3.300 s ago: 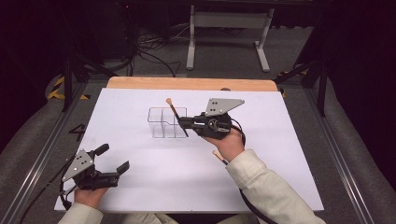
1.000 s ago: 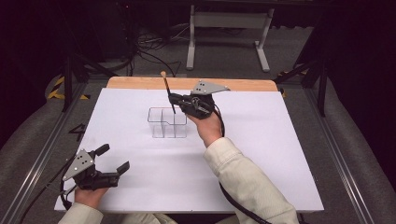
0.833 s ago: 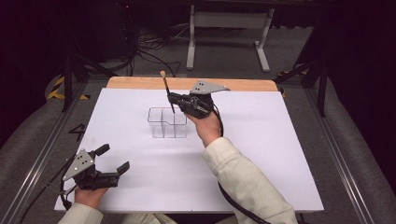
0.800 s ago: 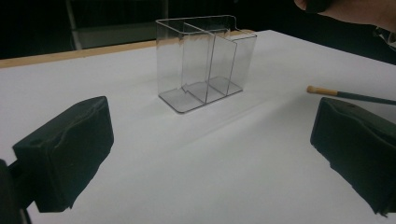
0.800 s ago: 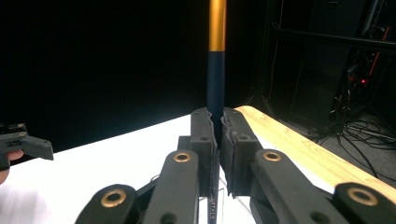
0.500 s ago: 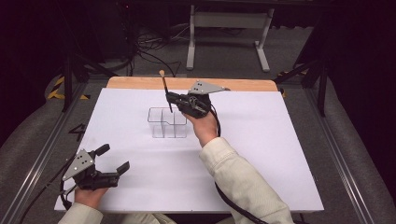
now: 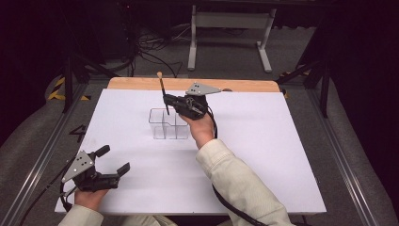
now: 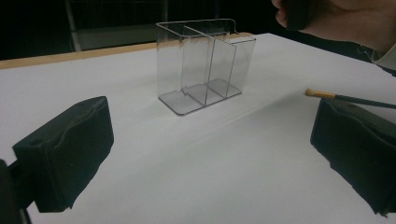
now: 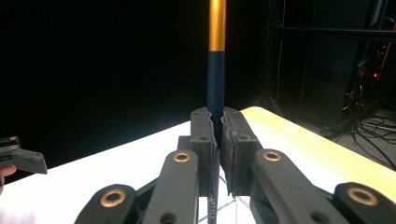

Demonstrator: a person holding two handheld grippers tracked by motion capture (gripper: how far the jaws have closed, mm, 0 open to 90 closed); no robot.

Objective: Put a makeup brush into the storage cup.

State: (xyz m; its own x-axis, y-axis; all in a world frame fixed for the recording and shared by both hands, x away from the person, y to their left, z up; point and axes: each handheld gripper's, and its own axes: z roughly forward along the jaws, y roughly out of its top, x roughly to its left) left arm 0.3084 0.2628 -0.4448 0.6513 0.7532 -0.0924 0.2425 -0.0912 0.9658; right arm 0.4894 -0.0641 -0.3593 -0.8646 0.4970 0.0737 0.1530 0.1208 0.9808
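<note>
Brush (image 7: 163, 92) slim, dark-handled; right gripper (image 7: 170, 102) clamped on it | clear plastic organizer (image 7: 168, 124) | left gripper (image 7: 113, 162) spread apart

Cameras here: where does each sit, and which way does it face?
High view: above the person's side, looking forward and down at the white table; both forearms show.
Left gripper view: between open jaws, facing the clear plastic divided holder.
Right gripper view: jaws shut on the dark, gold-banded brush.
Shared: high and left gripper views show the holder.
</note>
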